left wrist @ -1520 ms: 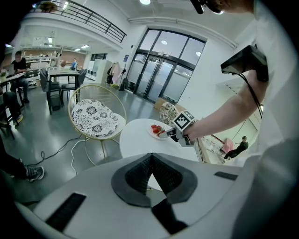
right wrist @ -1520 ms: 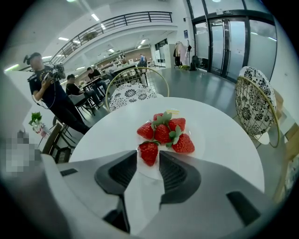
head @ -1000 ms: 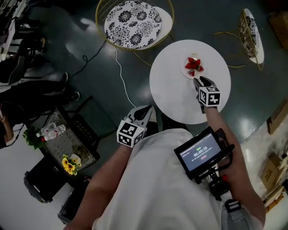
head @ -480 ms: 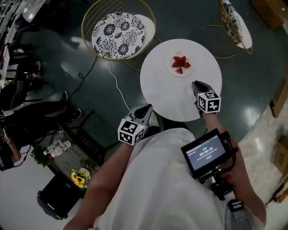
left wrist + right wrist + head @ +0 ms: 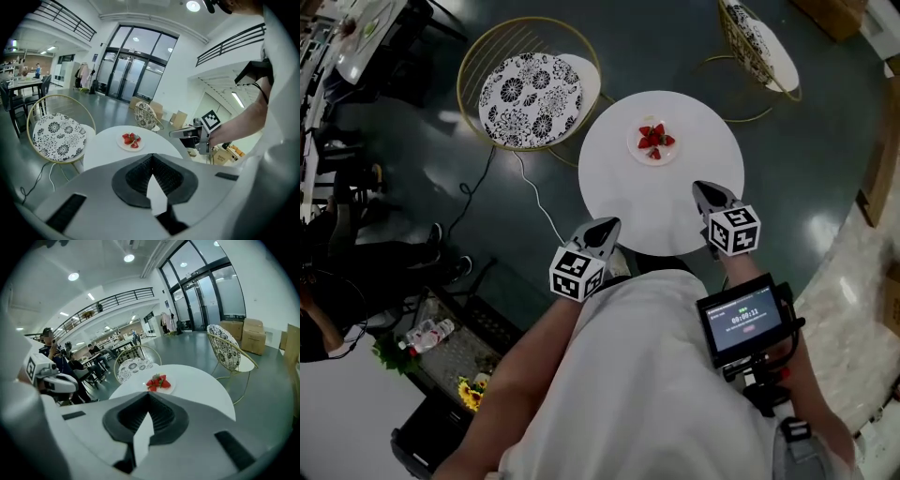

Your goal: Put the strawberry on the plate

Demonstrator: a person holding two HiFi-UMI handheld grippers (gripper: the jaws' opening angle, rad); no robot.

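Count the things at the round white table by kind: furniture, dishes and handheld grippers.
Round white table: 1
Gold wire chairs with patterned cushions: 2
Small white plate of strawberries: 1
Handheld grippers, left gripper and right gripper: 2
Total: 6

Round white table (image 5: pixel 619 192) with one plate (image 5: pixel 634 150)

The table top is plain, smooth and white, and it stands on a dark, glossy floor (image 5: pixel 656 47). The small white plate lies flat on the top, on the side farther from the person, a little off centre and well inside the rim.
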